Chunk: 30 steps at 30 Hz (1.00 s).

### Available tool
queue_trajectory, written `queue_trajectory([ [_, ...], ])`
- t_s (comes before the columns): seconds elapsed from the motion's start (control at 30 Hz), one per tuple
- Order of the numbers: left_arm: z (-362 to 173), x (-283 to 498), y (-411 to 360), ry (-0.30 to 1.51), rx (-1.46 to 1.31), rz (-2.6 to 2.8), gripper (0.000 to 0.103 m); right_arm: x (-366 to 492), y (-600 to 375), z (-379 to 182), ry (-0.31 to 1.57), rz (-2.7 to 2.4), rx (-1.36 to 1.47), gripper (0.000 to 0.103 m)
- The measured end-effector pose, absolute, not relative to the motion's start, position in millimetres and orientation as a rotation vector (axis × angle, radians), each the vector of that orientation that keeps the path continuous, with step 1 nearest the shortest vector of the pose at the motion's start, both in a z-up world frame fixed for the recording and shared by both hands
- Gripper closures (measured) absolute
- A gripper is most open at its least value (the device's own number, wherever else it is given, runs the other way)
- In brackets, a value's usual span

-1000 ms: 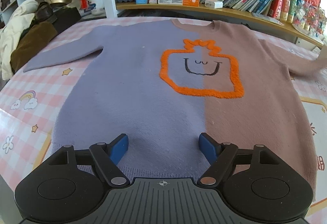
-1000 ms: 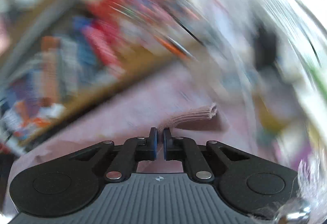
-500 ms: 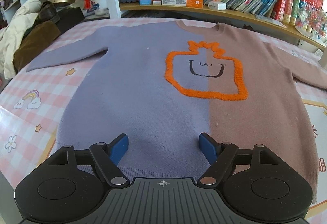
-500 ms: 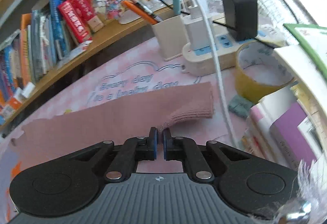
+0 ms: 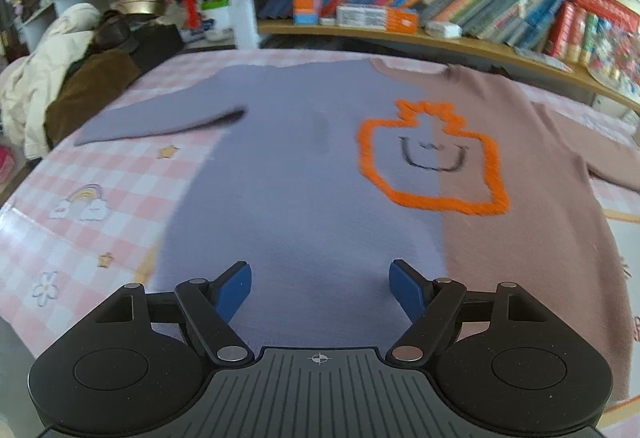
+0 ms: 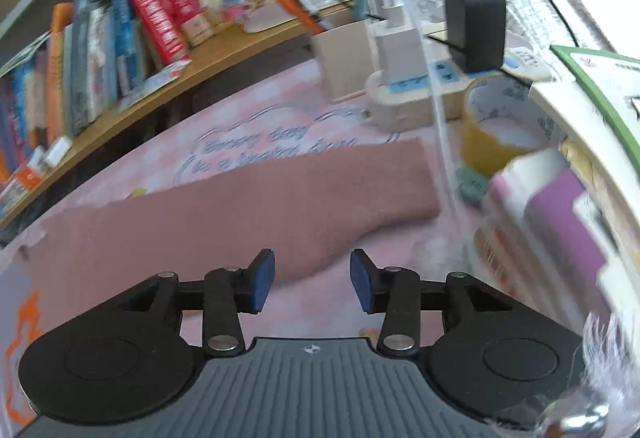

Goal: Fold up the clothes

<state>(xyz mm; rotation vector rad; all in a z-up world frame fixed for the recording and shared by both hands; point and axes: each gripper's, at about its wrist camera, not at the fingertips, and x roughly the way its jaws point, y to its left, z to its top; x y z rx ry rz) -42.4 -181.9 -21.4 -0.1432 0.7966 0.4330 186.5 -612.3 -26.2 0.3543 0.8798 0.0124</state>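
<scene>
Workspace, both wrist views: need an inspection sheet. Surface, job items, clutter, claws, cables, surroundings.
Surface: pink checked cloth with rainbow and star prints.
Job's things: two-tone sweater, purple and brown halves, spread flat face up; brown sleeve lies flat and extended.
Clutter: tape roll and stacked books near the sleeve's cuff.
Grippers: left claw open over the sweater's hem; right claw open above the sleeve, holding nothing.
Cables: power strip with black charger and its lead; a white cable crosses beside the cuff.
Surroundings: bookshelf; piled coats.
</scene>
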Motion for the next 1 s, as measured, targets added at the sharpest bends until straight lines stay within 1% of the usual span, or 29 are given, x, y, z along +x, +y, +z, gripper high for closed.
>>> queue_trajectory([
  [0.23,-16.1,-55.8,-148.9,0.761,-0.135,0.439,0.025,120.9,-550.1,-12.8,0.885,0.140,0.287,0.064],
  [0.5,-17.0,-74.3,-111.9,0.756,-0.126,0.371,0.025,43.2,-484.9,-11.6,0.906,0.171,0.211,0.064],
  [0.7,-24.6,-84.2,-89.0,0.780,-0.130,0.308,0.025,-1.7,-456.1,-14.8,0.899,0.130,0.173,0.064],
  [0.93,-31.1,-87.7,-75.0,0.797,-0.116,0.219,0.025,-33.3,-440.5,-22.7,0.896,0.049,0.158,0.064],
  [1.0,-32.9,-87.2,-71.3,0.803,-0.119,0.207,0.025,-39.2,-437.7,-24.5,0.897,0.033,0.143,0.066],
])
